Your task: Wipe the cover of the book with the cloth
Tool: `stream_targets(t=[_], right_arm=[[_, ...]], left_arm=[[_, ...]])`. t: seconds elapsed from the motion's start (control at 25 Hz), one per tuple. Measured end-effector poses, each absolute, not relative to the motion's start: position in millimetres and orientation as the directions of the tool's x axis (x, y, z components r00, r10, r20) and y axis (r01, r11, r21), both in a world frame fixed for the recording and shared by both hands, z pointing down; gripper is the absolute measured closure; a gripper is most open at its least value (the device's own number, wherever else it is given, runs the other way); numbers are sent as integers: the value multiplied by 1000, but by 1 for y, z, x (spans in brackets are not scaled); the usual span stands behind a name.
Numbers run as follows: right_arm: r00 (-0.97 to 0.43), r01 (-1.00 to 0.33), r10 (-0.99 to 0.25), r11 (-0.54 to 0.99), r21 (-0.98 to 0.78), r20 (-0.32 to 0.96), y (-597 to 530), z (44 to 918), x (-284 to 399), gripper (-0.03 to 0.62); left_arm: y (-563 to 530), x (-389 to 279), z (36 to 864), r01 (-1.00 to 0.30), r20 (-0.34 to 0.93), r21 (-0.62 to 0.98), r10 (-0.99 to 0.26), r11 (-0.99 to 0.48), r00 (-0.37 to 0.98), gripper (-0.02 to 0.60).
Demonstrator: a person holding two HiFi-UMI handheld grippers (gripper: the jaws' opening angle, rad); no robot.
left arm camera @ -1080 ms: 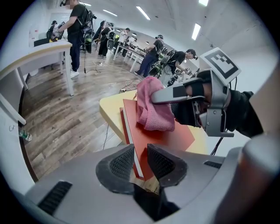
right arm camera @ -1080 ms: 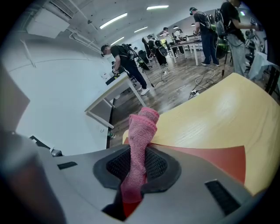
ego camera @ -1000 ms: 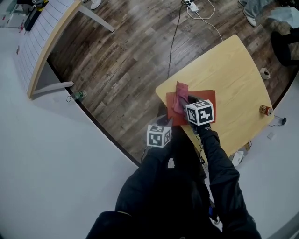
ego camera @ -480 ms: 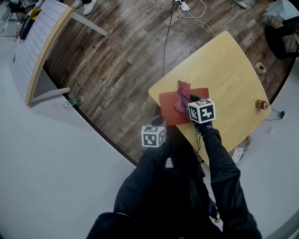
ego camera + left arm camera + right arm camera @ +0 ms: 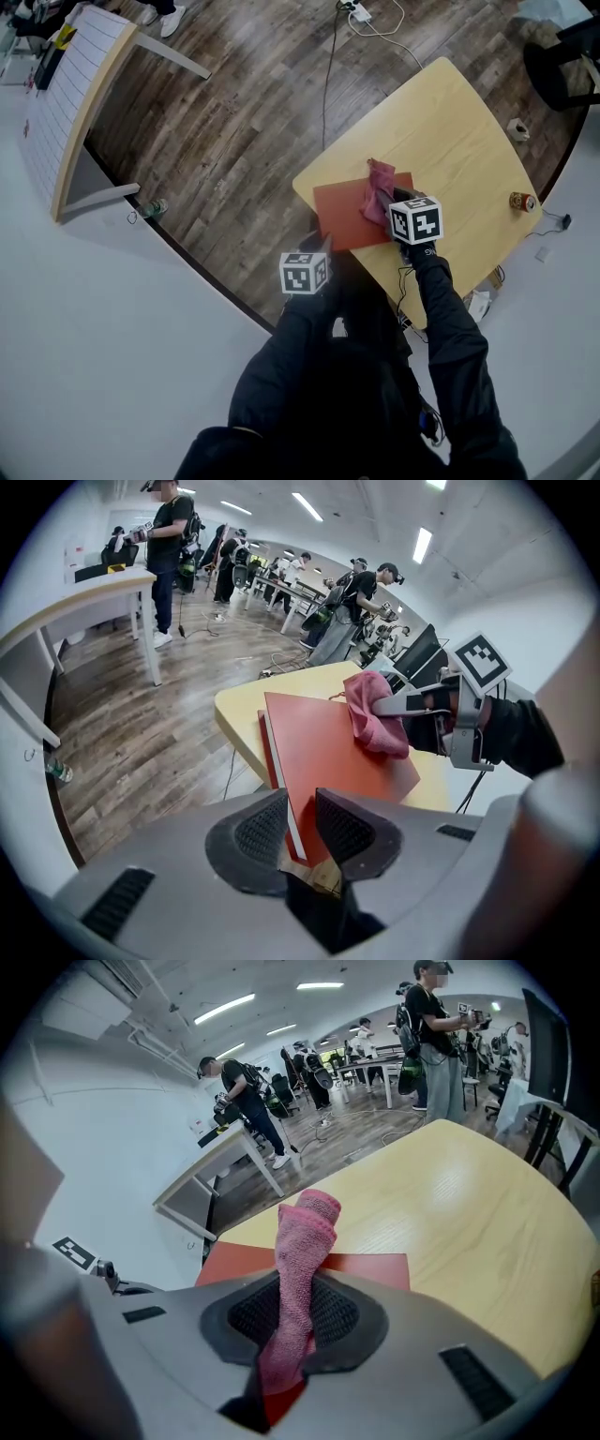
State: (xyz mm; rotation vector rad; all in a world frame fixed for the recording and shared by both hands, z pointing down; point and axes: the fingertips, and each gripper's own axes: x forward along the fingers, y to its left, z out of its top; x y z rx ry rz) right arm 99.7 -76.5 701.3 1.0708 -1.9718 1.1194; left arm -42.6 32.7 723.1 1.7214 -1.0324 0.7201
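A red book (image 5: pixel 345 214) lies at the near corner of the yellow table (image 5: pixel 450 122), its red cover (image 5: pixel 328 752) facing up. My left gripper (image 5: pixel 300 832) is shut on the book's near edge, pinching cover and pages. A pink cloth (image 5: pixel 300 1269) is clamped in my right gripper (image 5: pixel 298 1321), which is shut on it. The cloth (image 5: pixel 378 192) rests on the book's right part, bunched and standing up past the jaws. In the left gripper view the cloth (image 5: pixel 375 714) sits on the cover's far right side with the right gripper (image 5: pixel 441 714) behind it.
A small can (image 5: pixel 521 201) stands near the table's right edge, and a small pale object (image 5: pixel 515 130) lies further back. A cable (image 5: pixel 328 75) runs over the wooden floor. A white table (image 5: pixel 75 103) stands at the left. Several people work at desks in the background.
The right gripper has slid the cloth to the right across the cover, uncovering more of the book's left part. The left gripper stays shut on the book's near edge.
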Motion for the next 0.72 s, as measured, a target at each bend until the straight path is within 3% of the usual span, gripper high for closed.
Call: stream_targets(t=[0.72], right_arm=[[-382,-920,-388,241,-308,839,-74,700,159,519]], left_arm=[[33,-41,722,-886,824,431,-324,-174,464,468]])
